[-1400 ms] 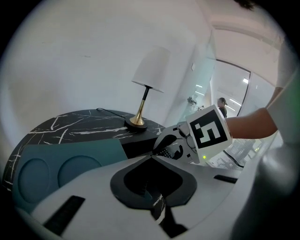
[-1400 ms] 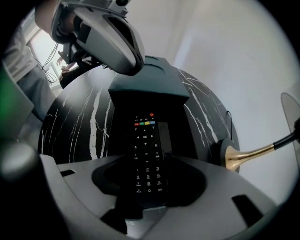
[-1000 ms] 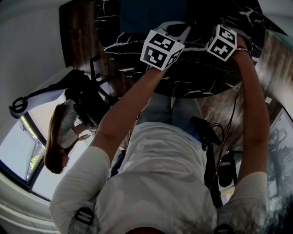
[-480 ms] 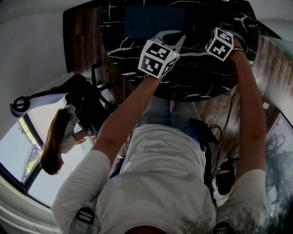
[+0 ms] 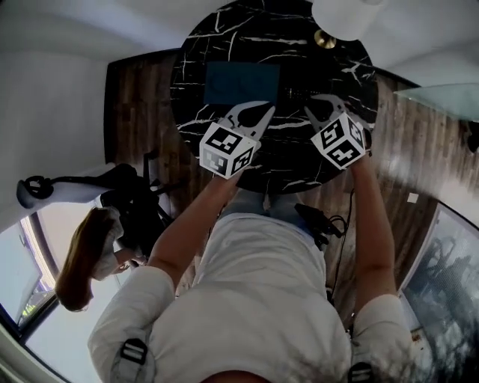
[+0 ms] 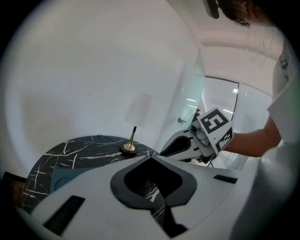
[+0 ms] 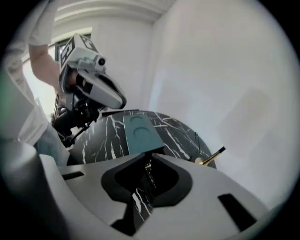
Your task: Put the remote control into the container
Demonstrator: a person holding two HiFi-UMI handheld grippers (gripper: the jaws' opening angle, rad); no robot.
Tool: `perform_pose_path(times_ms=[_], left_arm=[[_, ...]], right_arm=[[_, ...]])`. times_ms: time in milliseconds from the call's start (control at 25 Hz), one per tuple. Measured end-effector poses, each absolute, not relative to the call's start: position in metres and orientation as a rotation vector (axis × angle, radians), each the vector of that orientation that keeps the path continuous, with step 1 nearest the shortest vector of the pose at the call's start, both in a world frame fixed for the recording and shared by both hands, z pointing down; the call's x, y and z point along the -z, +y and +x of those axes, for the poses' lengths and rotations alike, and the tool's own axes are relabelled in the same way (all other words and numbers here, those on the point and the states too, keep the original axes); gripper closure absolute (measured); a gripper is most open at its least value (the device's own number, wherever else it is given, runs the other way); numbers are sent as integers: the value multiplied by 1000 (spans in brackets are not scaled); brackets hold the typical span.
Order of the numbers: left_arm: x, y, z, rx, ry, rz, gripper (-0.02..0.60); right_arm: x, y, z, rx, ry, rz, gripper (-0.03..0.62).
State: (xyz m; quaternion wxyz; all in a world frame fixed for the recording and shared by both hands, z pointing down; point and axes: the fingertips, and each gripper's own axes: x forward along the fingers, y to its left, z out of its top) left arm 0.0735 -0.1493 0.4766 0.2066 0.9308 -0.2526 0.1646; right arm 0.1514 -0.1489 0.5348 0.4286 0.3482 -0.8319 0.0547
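Observation:
The dark remote control (image 5: 300,93) lies on the round black marble table (image 5: 224,45), just right of the flat teal container (image 5: 241,82). My right gripper (image 5: 318,103) is at the remote's right end. In the right gripper view its jaws (image 7: 149,153) are closing, and the remote (image 7: 148,169), with small coloured buttons, sits in the seam between them. The container (image 7: 138,131) lies just beyond the tips. My left gripper (image 5: 253,109) hovers below the container. It is shut with nothing in it (image 6: 151,157), only marble showing through its window.
A brass lamp base (image 5: 325,39) stands at the table's far edge under a white shade (image 5: 348,15). A seated person (image 5: 82,254) and black equipment (image 5: 127,202) are on the wooden floor to the left. Cables (image 5: 322,221) lie near my legs.
The head view has swung, so the whole table now shows. Both grippers sit lower in the picture, nearer the table's front edge, and the right one is now at the remote.

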Motion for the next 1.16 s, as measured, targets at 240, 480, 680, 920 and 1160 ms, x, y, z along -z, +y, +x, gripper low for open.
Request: perform_pose_path(times_ms=[240, 480, 680, 920, 1160], left_arm=[[-384, -103, 67, -264, -676, 2700, 575], [-296, -55, 52, -44, -703, 2830, 575], [-274, -33, 38, 1, -770, 2865, 575], [-276, -20, 27, 18, -800, 2856, 575], [-272, -20, 24, 24, -792, 2869, 575]], right_arm=[[-417, -96, 111, -221, -2354, 1168, 585], [-310, -46, 92, -169, -2594, 1475, 586], [-277, -11, 75, -127, -2659, 1600, 586], [-279, -2, 57, -158, -2666, 1586, 586], [-274, -6, 47, -135, -2674, 1565, 586]])
